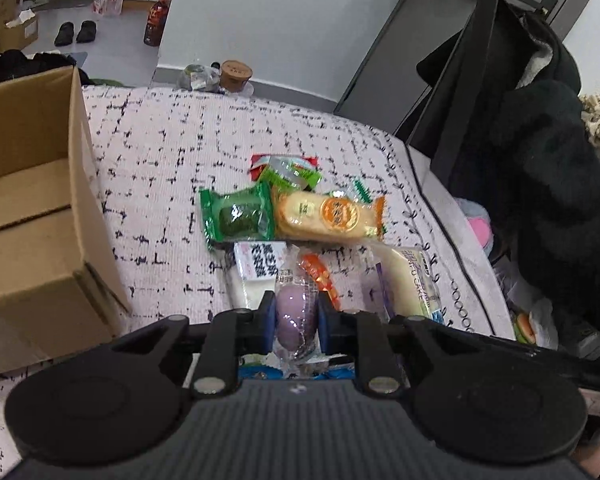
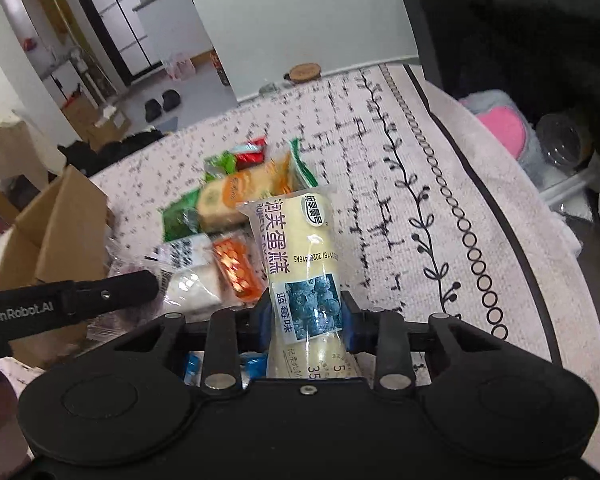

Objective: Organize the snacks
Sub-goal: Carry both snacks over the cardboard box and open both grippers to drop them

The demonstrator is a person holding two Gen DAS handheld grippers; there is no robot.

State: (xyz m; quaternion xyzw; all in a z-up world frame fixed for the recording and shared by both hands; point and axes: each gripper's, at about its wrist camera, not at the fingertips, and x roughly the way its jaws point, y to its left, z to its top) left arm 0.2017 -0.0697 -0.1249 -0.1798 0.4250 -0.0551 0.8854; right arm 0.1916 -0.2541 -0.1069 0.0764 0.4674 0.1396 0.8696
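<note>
With the left gripper [image 1: 296,316] clamped on a purple bun pack [image 1: 295,320] and the right gripper [image 2: 306,316] on a blueberry cake pack [image 2: 300,260], the pile [image 1: 296,208] awaits the empty-looking cardboard box [image 1: 36,208] at left.

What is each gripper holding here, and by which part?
Left gripper clamps the clear-wrapped purple oval snack across its middle. Right gripper clamps the long pale blueberry-label cake packet at its lower, labelled part.

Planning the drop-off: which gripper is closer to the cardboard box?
Left. The left gripper, holding the purple snack, sits beside the cardboard box; the right gripper, holding the blueberry cake, is farther.
</note>
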